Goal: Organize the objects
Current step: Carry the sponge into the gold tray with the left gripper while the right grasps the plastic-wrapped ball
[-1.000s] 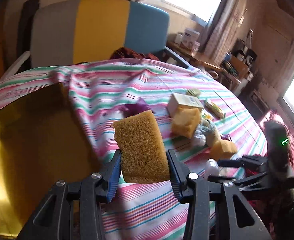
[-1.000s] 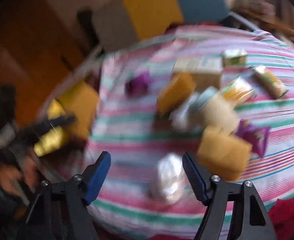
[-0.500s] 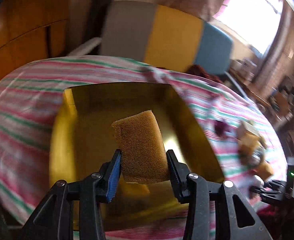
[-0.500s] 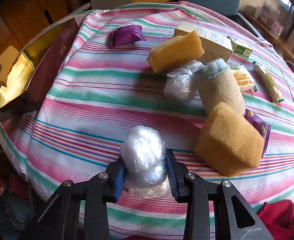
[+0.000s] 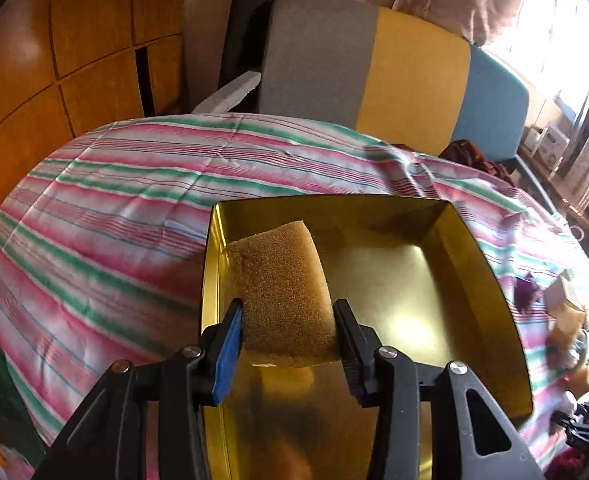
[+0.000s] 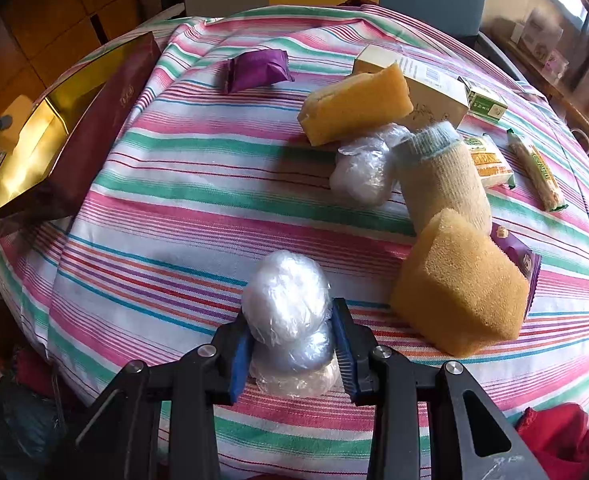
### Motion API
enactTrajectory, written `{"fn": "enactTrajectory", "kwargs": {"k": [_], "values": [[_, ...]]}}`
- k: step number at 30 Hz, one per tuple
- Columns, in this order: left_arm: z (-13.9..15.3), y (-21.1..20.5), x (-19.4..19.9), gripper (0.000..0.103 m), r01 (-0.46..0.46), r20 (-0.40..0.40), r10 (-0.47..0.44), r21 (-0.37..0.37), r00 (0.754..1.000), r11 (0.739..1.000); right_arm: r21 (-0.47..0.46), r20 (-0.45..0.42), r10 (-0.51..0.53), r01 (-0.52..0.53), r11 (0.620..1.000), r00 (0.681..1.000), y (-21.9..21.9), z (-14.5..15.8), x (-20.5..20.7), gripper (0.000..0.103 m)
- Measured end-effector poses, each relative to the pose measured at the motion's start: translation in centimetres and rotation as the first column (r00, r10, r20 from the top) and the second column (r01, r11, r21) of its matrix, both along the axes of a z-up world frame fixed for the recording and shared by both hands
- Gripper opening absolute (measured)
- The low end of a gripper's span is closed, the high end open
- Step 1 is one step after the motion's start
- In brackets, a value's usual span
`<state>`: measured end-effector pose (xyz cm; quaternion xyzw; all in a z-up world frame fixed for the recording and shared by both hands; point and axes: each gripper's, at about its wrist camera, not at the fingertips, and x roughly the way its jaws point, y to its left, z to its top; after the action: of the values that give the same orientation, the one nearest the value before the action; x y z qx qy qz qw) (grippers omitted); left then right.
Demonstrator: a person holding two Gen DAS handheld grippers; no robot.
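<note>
While left tongs [image 5: 288, 330] clamp sponge [image 5: 282, 292], right tongs [image 6: 292, 340] pinch plastic bundle [image 6: 288, 312].

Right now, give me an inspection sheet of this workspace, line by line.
Surface: round table under a striped tablecloth.
Job's things: gold-lined box, open, at the table's edge; sponge held above its inside; plastic-wrapped bundle on the cloth.
Clutter: two more sponges, a second wrapped bundle, knitted sock, purple packet, carton, snack packs.
Grippers: left gripper jaws shut on the sponge; right gripper jaws shut on the bundle.
Cables: nothing seen.
Surroundings: grey, yellow and blue chair, wooden cabinets, bright window.
</note>
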<state>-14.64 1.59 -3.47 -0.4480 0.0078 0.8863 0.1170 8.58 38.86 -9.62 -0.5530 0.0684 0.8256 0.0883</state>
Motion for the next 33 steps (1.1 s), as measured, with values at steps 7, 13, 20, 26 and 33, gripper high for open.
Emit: {"fn": "enactTrajectory", "kwargs": {"k": [7,13,20,26,33], "values": [[-2.0,0.3,-3.8,0.044,-0.020,0.042,0.023,-0.069,0.999,0.997,-0.005,0.003,-0.002,0.002,1.000,1.000,0.2,-0.1,-0.6,0.037],[-3.8,0.8,-6.2,0.045,-0.023,0.060,0.029,-0.103,0.998,0.994,-0.005,0.004,-0.003,0.003,1.000,1.000,0.3,-0.1,-0.8,0.038],[-4.3,0.9,-7.3,0.053,-0.007,0.073,0.017,-0.138,0.997,0.990,-0.001,0.004,-0.003,0.003,1.000,1.000,0.3,-0.1,-0.9,0.038],[-1.7,-0.1,-4.2,0.068,-0.005,0.007,0.006,-0.091,1.000,0.996,0.008,0.003,-0.001,0.001,1.000,1.000,0.5,-0.1,-1.5,0.038],[1.4,-2.0,4.3,0.068,-0.019,-0.084,0.020,0.016,0.996,1.000,0.025,0.001,0.000,0.000,1.000,1.000,0.7,0.2,-2.3,0.037]]}}
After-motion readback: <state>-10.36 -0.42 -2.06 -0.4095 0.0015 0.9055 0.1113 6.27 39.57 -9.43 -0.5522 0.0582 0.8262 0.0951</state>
